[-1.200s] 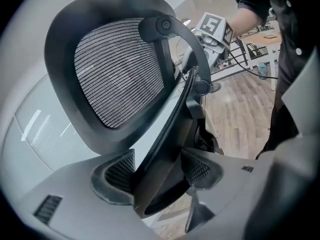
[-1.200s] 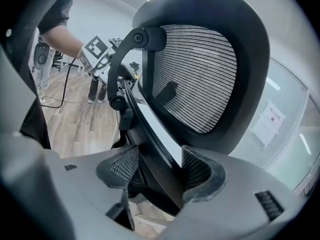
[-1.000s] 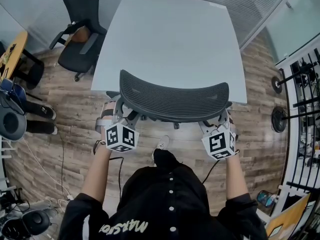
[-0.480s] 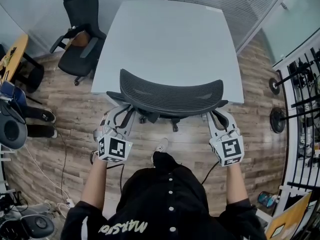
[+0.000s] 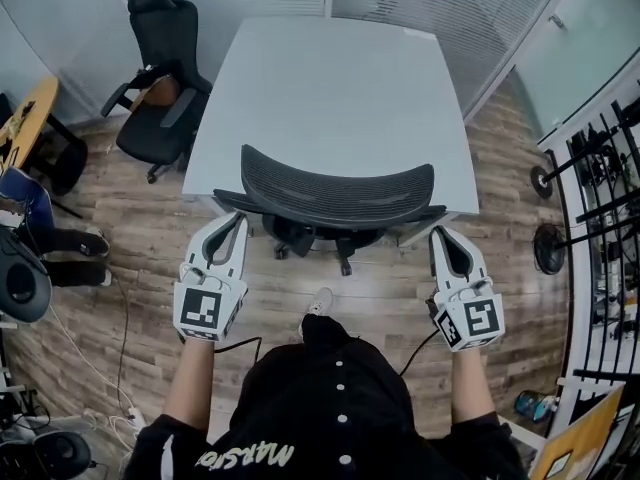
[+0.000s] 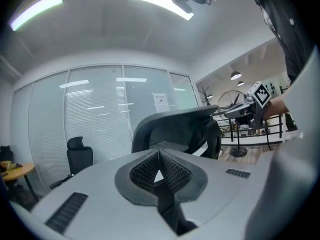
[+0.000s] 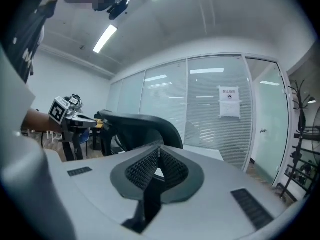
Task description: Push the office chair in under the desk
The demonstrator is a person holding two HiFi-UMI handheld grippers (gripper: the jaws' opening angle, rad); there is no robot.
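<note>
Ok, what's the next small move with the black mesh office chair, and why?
Probably just lower both grippers: the black mesh office chair already sits with its backrest over the near edge of the white desk, and the left gripper and right gripper have just closed, empty, clear of it.

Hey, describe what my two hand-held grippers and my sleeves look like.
The left hand-held gripper and right hand-held gripper each have a pale grey shell with two tapering jaws lined with dark ribbed pads. A white cube printed with black square markers sits at the back of each, and a black cable trails from it. The sleeves are black.
</note>
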